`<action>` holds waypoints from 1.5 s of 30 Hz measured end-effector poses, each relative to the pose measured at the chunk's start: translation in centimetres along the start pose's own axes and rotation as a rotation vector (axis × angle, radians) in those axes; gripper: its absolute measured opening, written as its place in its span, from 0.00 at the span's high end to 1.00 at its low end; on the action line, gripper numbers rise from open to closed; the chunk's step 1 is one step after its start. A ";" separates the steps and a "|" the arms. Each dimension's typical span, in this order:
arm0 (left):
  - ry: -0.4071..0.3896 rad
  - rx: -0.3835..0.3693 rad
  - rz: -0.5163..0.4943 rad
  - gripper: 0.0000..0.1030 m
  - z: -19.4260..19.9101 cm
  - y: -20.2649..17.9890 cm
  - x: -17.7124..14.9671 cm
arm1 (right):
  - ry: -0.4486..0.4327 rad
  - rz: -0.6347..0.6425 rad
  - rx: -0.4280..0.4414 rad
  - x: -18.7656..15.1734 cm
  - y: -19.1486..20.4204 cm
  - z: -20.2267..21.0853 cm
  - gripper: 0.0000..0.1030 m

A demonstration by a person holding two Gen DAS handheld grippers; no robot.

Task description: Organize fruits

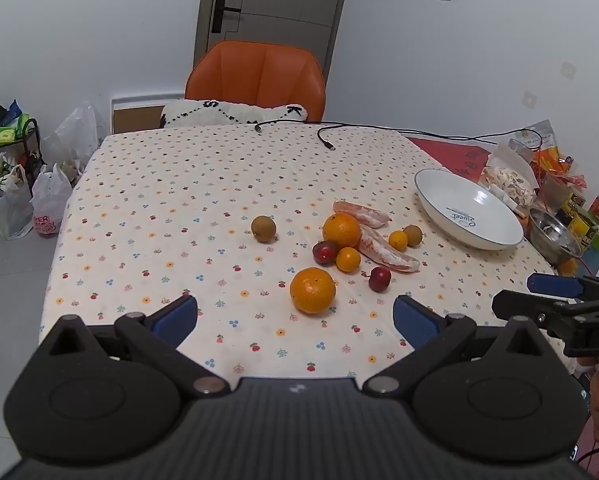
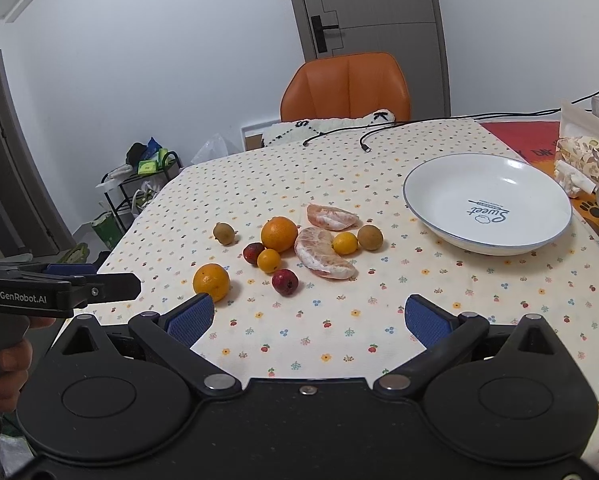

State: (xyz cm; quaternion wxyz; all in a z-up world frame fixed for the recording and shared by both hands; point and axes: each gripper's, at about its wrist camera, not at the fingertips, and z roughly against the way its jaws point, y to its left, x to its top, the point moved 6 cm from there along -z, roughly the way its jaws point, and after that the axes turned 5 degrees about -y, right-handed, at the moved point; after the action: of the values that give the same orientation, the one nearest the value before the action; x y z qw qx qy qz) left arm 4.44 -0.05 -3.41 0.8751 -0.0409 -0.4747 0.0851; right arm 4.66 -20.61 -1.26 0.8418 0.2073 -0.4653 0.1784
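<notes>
Your left wrist view looks forward over the worktop from its near edge, your right wrist view alongside, slightly nearer the white bowl, both sharing the fruit cluster, orange chair and door.

The bench wears a matt printed cloth, lightly creased. At right of the frame, the white plate is glossy glazed ceramic, catching highlights. The oranges show dimpled, faintly shiny peel; the peeled citrus segments look pale and fibrous. Each tool is matt black plastic with textured blue pads and shiny metal rivets. The chair at upper centre has smooth orange leather-like upholstery.
</notes>
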 end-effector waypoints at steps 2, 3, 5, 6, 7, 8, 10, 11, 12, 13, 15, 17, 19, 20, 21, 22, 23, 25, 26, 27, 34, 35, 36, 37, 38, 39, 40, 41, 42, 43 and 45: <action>0.001 0.000 0.001 0.00 0.0 0.1 0.0 | 0.000 0.001 0.000 0.0 0.0 0.0 0.00; 0.001 0.001 0.001 0.00 0.0 0.1 0.0 | 0.001 0.002 -0.001 0.0 0.0 0.0 0.00; 0.001 0.001 0.003 0.00 0.0 0.2 0.1 | 0.004 0.002 0.000 -0.1 -0.1 0.0 0.00; 0.000 0.001 0.001 0.00 0.0 0.0 0.0 | 0.005 0.003 0.000 -0.1 -0.1 0.0 0.00; 0.000 0.001 0.002 0.00 0.0 0.0 0.0 | 0.006 0.003 -0.001 -0.1 -0.1 0.0 0.00; 0.000 0.000 0.001 0.00 0.0 0.0 0.0 | 0.007 0.004 -0.002 -0.1 -0.1 0.0 0.00; 0.000 0.000 0.001 0.00 0.0 0.0 0.0 | 0.007 0.007 -0.003 -0.2 -0.1 0.0 0.00; 0.000 0.000 0.000 0.00 0.0 0.0 0.0 | 0.009 0.007 -0.003 -0.2 0.0 0.0 0.00; 0.000 0.000 0.000 0.00 0.0 0.0 0.0 | 0.009 0.007 -0.004 -0.2 0.0 0.0 0.00; -0.001 0.000 0.001 0.00 0.0 0.0 0.0 | 0.010 0.007 -0.004 -0.1 0.0 -0.1 0.00; 0.000 0.000 0.000 0.00 0.0 0.0 0.0 | 0.010 0.007 -0.004 -0.1 0.0 -0.1 0.00; -0.001 0.000 0.000 0.00 0.0 0.1 0.1 | 0.010 0.007 -0.004 -0.1 -0.1 0.0 0.00; 0.000 0.000 0.001 0.00 0.0 0.0 0.0 | 0.010 0.007 -0.004 -0.1 0.0 0.0 0.00; 0.000 0.000 0.001 0.00 0.0 0.0 0.0 | 0.011 0.007 -0.005 -0.1 -0.1 0.0 0.00; 0.000 0.001 0.001 0.00 0.0 0.1 0.0 | 0.011 0.008 -0.005 -0.1 -0.1 0.0 0.00; 0.000 0.001 0.001 0.00 0.0 0.1 0.0 | 0.010 0.007 -0.004 -0.1 -0.1 0.0 0.00; 0.000 0.000 0.001 0.00 0.0 0.0 0.0 | 0.010 0.007 -0.004 -0.1 -0.1 0.0 0.00; 0.000 0.001 0.002 0.00 0.0 0.1 0.0 | 0.012 0.006 -0.004 -0.1 -0.1 0.0 0.00; 0.001 0.001 0.002 0.00 0.0 0.1 0.0 | 0.012 0.006 -0.005 -0.1 -0.1 0.0 0.00; 0.002 0.001 0.002 0.00 0.0 0.1 0.0 | 0.011 0.007 -0.004 -0.1 -0.1 0.0 0.00; 0.000 0.000 0.000 0.00 0.1 0.0 -0.1 | 0.012 0.005 -0.005 0.0 -0.2 0.1 0.00; 0.000 0.000 0.000 0.00 0.1 0.0 -0.1 | 0.012 0.005 -0.004 0.0 -0.2 0.1 0.00; 0.001 0.000 0.000 0.00 0.1 0.0 -0.1 | 0.012 0.005 -0.004 0.0 -0.2 0.1 0.00; 0.001 0.000 0.000 0.00 0.0 0.0 -0.1 | 0.012 0.004 -0.006 0.0 -0.2 0.1 0.00; 0.001 0.000 0.000 0.00 0.1 0.0 -0.1 | 0.012 0.003 -0.006 0.0 -0.2 0.1 0.00; 0.001 0.000 0.000 0.00 0.1 0.0 -0.1 | 0.011 0.002 -0.005 0.0 -0.2 0.1 0.00; 0.001 0.000 -0.001 0.00 0.1 0.0 -0.1 | 0.011 0.004 -0.005 0.0 -0.1 0.1 0.00; 0.001 0.000 -0.001 0.00 0.1 0.0 -0.1 | 0.011 0.004 -0.005 0.0 -0.2 0.1 0.00; 0.001 0.000 -0.001 0.00 0.1 0.0 -0.1 | 0.010 0.004 -0.005 0.0 -0.2 0.1 0.00; 0.001 0.000 -0.001 0.00 0.1 -0.1 -0.1 | 0.011 0.004 -0.005 0.0 -0.2 0.1 0.00; 0.001 0.000 0.000 0.00 0.1 0.0 -0.1 | 0.011 0.003 -0.004 0.0 -0.2 0.1 0.00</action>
State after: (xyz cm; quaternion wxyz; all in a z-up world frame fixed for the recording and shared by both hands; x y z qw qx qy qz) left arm 4.34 -0.09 -3.47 0.8753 -0.0407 -0.4743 0.0851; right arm 4.71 -20.79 -1.25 0.8446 0.2040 -0.4612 0.1798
